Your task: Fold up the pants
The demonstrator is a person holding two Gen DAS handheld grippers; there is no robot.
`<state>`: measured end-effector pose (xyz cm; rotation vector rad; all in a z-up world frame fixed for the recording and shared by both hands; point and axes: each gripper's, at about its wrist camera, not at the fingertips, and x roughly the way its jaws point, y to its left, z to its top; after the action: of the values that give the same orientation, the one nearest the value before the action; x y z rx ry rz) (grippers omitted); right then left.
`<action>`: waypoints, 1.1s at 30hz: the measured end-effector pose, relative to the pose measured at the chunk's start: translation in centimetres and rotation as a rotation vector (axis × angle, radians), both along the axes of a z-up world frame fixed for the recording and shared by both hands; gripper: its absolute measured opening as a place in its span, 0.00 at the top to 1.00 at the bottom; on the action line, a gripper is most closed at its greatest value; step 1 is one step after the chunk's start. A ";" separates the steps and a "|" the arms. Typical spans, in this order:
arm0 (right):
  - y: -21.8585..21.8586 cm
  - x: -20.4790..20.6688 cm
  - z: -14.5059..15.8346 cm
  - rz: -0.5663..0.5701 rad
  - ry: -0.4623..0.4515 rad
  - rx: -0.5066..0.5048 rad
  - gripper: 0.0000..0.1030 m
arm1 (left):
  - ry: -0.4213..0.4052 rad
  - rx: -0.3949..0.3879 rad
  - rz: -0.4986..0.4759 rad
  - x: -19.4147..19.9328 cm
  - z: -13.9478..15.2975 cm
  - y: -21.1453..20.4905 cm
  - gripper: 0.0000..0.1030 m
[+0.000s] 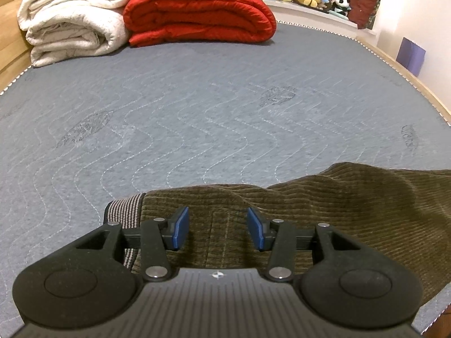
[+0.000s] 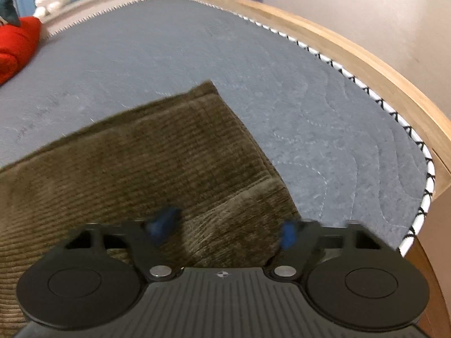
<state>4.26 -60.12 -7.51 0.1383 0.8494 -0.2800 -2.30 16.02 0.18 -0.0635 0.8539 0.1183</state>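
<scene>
Setting: a grey quilted mattress (image 1: 197,107) with wavy stitching, in a pale wooden bed frame (image 2: 352,56). A folded white blanket (image 1: 73,19) and a folded red padded quilt (image 1: 197,11) lie at the far left, well apart from the work.

Task's thing: olive-brown corduroy pants (image 1: 352,211) lie on the near part of the mattress. A striped ribbed waistband (image 1: 124,205) shows at the left end; a squared corner of the cloth (image 2: 208,90) points to the far side in the right wrist view.

Left claw (image 1: 217,228): blue pads apart, about half open, nothing between them. It hovers over the corduroy just right of the waistband.

Right claw (image 2: 225,228): blurred; pads look apart and over the near right edge of the pants. No cloth appears pinched.

Step in hand: probably taking hold of both ends for a fold.

Doing it well: lower each claw until one pad slips under the edge, then close on all layers together. Grip near the corners, so the cloth lifts evenly. Keep both ends level while carrying them over.

Risk: catching only the top layer would leave the fold skewed.
</scene>
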 end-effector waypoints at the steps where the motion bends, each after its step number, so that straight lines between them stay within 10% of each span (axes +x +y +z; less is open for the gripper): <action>1: -0.1 -0.2 0.1 -0.003 -0.012 0.027 0.54 | -0.001 -0.002 -0.001 0.0 0.0 0.0 0.51; 17: -2.1 -1.1 3.6 0.003 -0.286 0.380 0.72 | -0.005 -0.011 -0.019 0.2 0.3 -0.3 0.51; 24: -1.5 -0.4 5.4 -0.148 -0.204 0.134 0.67 | 0.007 -0.015 -0.011 0.2 0.0 0.2 0.49; 28: -2.7 -0.3 4.8 -0.328 -0.100 -0.070 0.28 | 0.014 -0.011 -0.015 0.4 -0.2 0.0 0.47; 33: -5.0 0.5 1.0 -0.269 0.001 0.175 0.21 | 0.014 -0.014 -0.026 0.7 -0.2 -0.7 0.45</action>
<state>4.78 -65.09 -6.48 0.4182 0.8562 -0.4578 -1.56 15.32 0.00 -0.0648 0.8688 0.0882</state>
